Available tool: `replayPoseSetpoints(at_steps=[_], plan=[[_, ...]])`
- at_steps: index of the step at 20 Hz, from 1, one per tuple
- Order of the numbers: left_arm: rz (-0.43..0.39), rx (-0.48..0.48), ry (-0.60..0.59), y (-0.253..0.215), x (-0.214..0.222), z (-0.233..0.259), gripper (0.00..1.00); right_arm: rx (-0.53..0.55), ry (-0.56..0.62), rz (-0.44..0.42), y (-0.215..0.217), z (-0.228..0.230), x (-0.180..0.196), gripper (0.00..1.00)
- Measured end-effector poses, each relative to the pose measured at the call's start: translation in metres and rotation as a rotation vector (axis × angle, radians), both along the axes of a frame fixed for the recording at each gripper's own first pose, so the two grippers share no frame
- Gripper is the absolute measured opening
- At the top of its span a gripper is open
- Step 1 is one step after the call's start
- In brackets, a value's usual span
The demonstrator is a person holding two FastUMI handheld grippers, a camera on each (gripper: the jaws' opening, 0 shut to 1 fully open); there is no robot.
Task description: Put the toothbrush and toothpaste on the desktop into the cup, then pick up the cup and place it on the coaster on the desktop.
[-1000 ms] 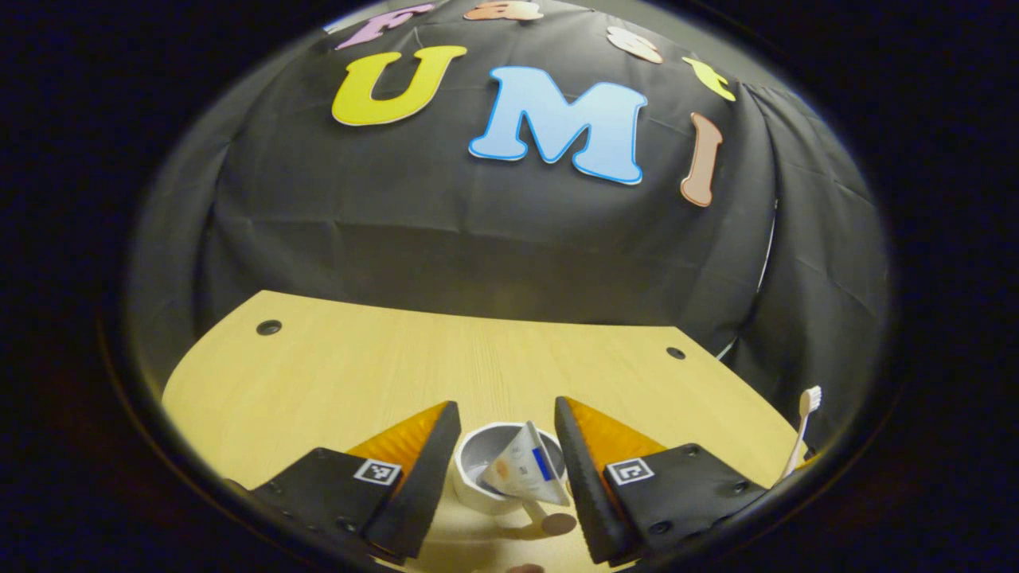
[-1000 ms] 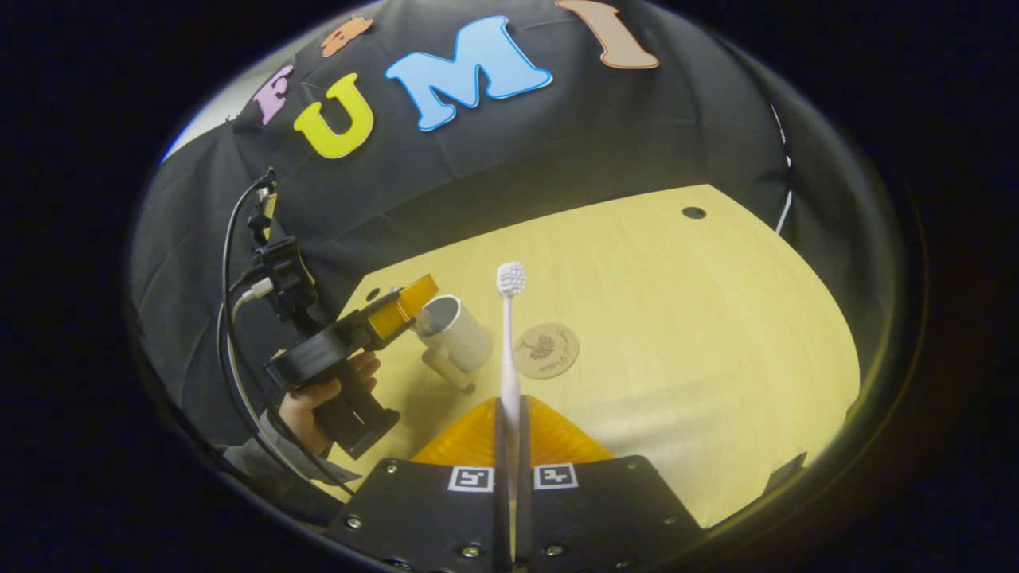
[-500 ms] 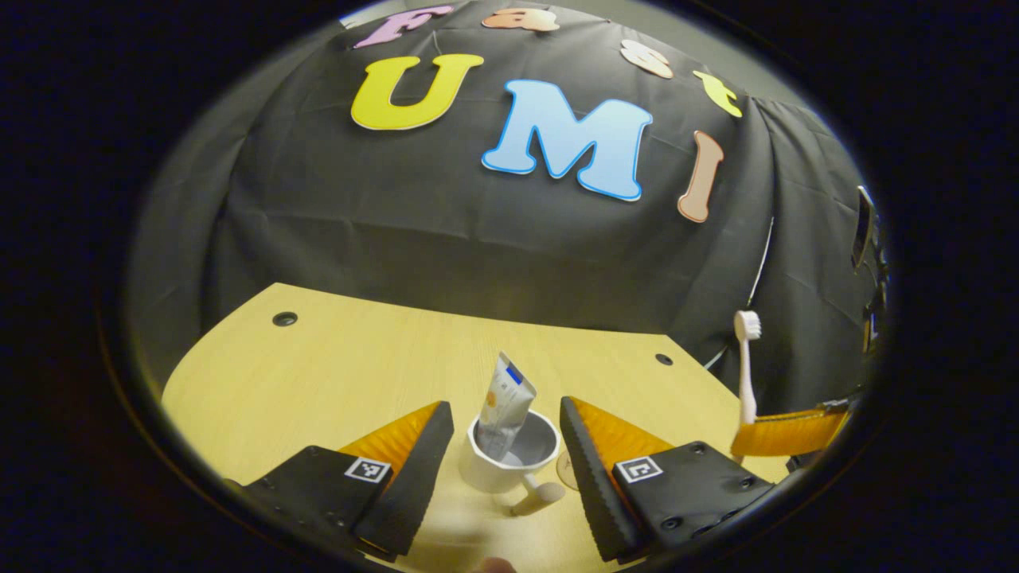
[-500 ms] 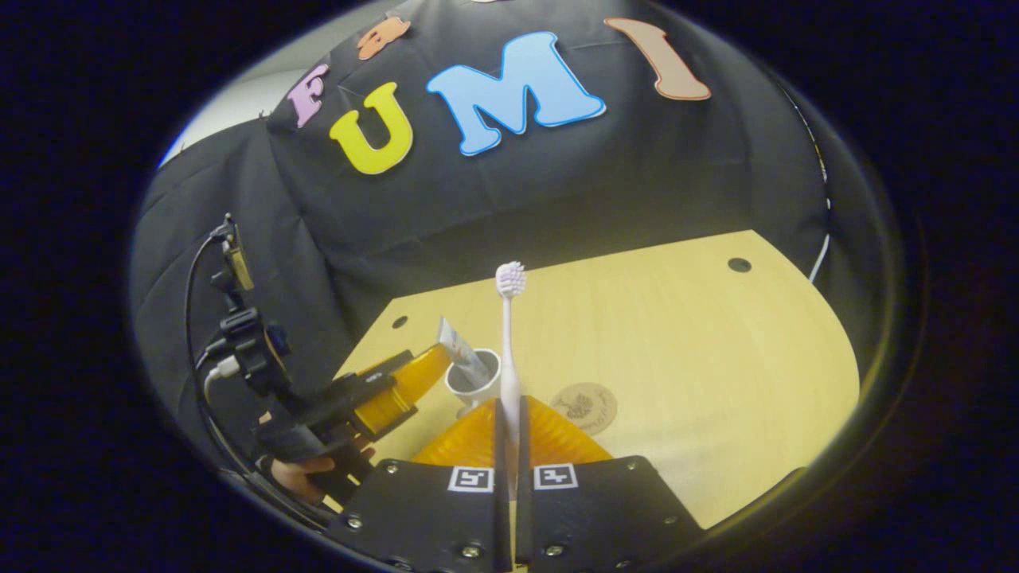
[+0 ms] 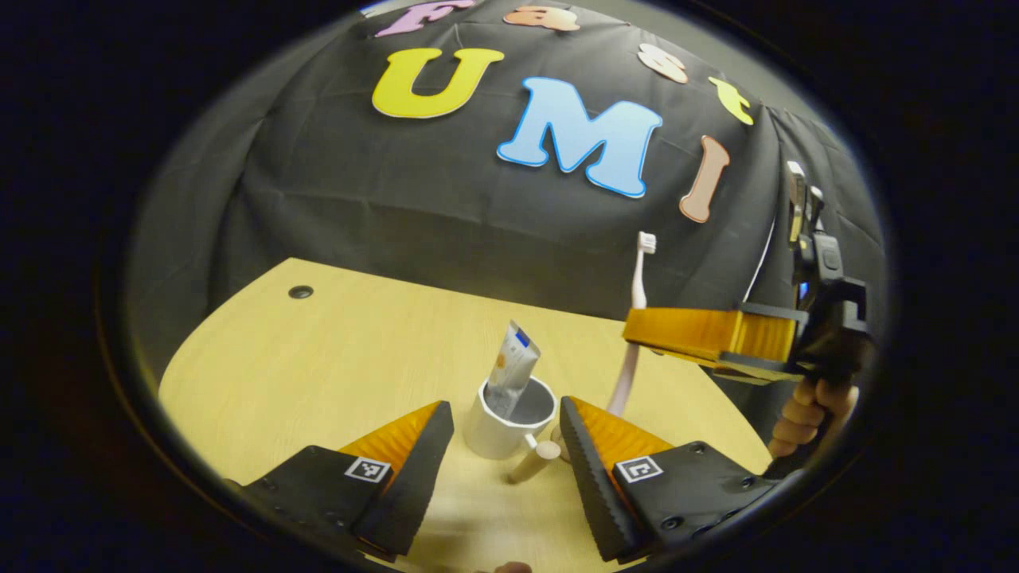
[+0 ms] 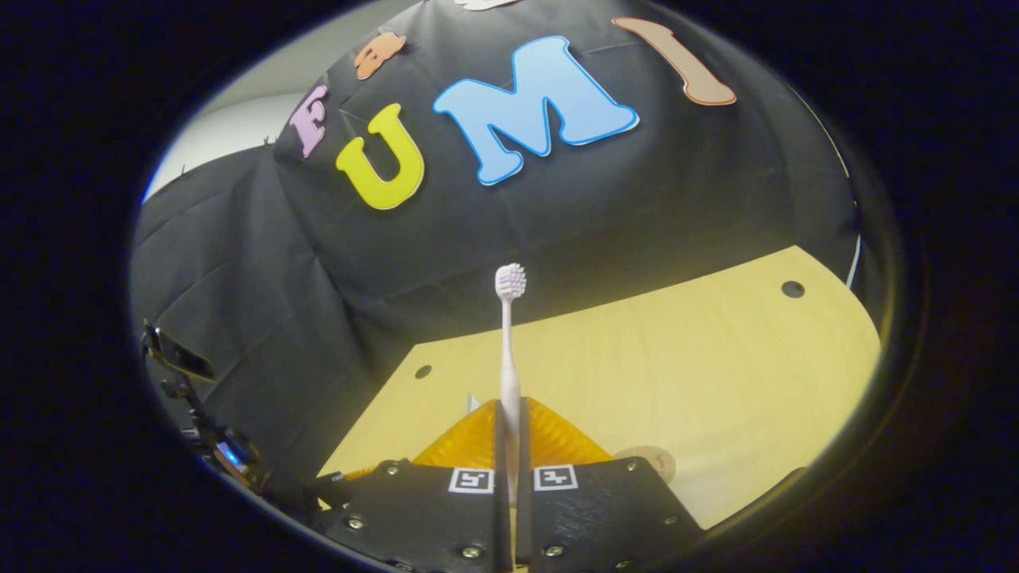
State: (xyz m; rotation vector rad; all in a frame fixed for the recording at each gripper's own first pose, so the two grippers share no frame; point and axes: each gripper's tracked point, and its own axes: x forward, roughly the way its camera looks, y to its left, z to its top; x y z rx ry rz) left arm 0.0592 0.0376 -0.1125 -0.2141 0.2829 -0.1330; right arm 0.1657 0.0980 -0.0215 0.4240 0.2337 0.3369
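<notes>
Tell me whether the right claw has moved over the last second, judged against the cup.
Yes. In the left gripper view the right claw, shut on the toothbrush, has come in from the right edge toward the cup and now sits just right of it.

white ceramic cup (image 5: pixel 503 420): 1 | white-and-blue toothpaste tube (image 5: pixel 511 369): 1 | white plastic toothbrush (image 6: pixel 509 342): 1 | round wooden coaster (image 6: pixel 654 461): 1 | grippers: 2

left tongs (image 5: pixel 505 446) open, fingers flanking white cup (image 5: pixel 509 418) on counter (image 5: pixel 334 358) | toothpaste (image 5: pixel 509 370) upright in cup | right tongs (image 5: pixel 637 330) gripping toothbrush (image 5: pixel 634 318) (bristles up), just beside cup
</notes>
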Motion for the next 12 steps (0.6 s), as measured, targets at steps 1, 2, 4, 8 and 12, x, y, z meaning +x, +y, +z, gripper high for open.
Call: replayPoseSetpoints(at_steps=[1,2,4,8,12], plan=[[0.006,-0.014,0.009,0.002,-0.003,-0.002,0.87,0.005,-0.007,-0.003,0.004,0.001,0.007,0.04],[0.012,-0.025,0.020,0.004,-0.005,-0.004,0.87,0.010,-0.012,-0.009,0.006,0.000,0.013,0.04],[0.021,-0.028,0.038,0.008,-0.009,-0.008,0.88,0.014,-0.021,-0.017,0.014,-0.003,0.024,0.04],[0.031,-0.023,0.056,0.016,-0.013,-0.013,0.88,-0.019,-0.029,-0.038,0.024,-0.018,0.041,0.04],[0.043,-0.027,0.071,0.021,-0.015,-0.017,0.82,-0.039,0.005,-0.036,0.037,-0.039,0.050,0.04]])
